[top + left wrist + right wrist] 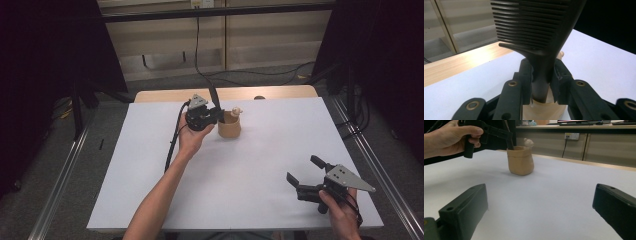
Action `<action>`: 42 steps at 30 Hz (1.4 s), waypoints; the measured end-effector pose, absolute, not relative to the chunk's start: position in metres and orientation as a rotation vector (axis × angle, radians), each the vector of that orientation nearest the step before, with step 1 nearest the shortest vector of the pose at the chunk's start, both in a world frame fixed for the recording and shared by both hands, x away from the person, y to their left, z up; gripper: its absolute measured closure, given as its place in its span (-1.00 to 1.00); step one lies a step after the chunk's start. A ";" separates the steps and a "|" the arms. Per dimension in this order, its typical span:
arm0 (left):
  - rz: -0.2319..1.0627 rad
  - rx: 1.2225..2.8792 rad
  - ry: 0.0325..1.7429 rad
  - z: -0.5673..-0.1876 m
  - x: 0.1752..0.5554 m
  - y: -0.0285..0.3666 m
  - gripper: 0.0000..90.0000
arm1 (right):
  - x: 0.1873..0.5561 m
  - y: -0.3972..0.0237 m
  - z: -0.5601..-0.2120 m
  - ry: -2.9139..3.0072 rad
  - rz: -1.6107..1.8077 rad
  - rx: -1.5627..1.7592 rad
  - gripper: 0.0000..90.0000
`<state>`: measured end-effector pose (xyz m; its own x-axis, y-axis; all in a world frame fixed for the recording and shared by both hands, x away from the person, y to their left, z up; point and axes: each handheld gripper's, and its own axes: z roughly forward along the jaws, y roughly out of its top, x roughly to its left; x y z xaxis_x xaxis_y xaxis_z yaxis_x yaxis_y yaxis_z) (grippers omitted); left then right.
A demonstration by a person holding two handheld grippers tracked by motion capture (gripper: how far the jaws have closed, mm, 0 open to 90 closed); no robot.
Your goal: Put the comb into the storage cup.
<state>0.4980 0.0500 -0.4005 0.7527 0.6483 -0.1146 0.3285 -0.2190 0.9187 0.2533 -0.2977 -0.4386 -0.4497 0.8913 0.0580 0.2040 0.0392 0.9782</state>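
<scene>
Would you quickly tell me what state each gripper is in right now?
Left gripper: shut on the black comb, over the tan cup.
Right gripper: open, holding nothing.

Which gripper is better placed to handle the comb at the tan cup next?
Left. The left gripper is shut on the black comb right above the tan cup. The right gripper hangs open near the table's front right corner, holding nothing.

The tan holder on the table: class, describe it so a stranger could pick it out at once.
Start at the white table and go toward its far edge, left of centre. There stands the tan holder, a small crumpled-looking cup. It alone has a black comb standing in it, clamped by the left gripper, and a little pale figure on its rim.
</scene>
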 end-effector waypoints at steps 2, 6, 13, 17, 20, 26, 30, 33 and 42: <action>0.349 1.817 0.768 -0.402 0.498 0.050 0.62 | 0.253 -0.297 -0.439 1.715 1.454 1.110 -1.00; 0.349 1.827 0.762 -0.404 0.499 0.050 0.62 | 0.254 -0.298 -0.439 1.717 1.452 1.108 -1.00; 0.341 1.831 0.765 -0.409 0.500 0.047 0.62 | 0.254 -0.297 -0.440 1.719 1.447 1.106 -1.00; 0.350 1.829 0.760 -0.411 0.500 0.048 0.62 | 0.254 -0.297 -0.440 1.723 1.445 1.105 -1.00; 0.337 1.825 0.761 -0.415 0.500 0.048 0.62 | 0.254 -0.297 -0.440 1.723 1.445 1.105 -1.00; 0.332 1.816 0.756 -0.418 0.500 0.050 0.61 | 0.254 -0.297 -0.441 1.726 1.445 1.108 -1.00; 0.339 1.824 0.750 -0.418 0.498 0.050 0.61 | 0.254 -0.297 -0.441 1.730 1.441 1.105 -1.00; 0.343 1.834 0.730 -0.418 0.496 0.051 0.60 | 0.254 -0.297 -0.441 1.731 1.442 1.103 -1.00; 0.352 1.830 0.750 -0.421 0.496 0.057 0.54 | 0.255 -0.297 -0.441 1.732 1.439 1.105 -1.00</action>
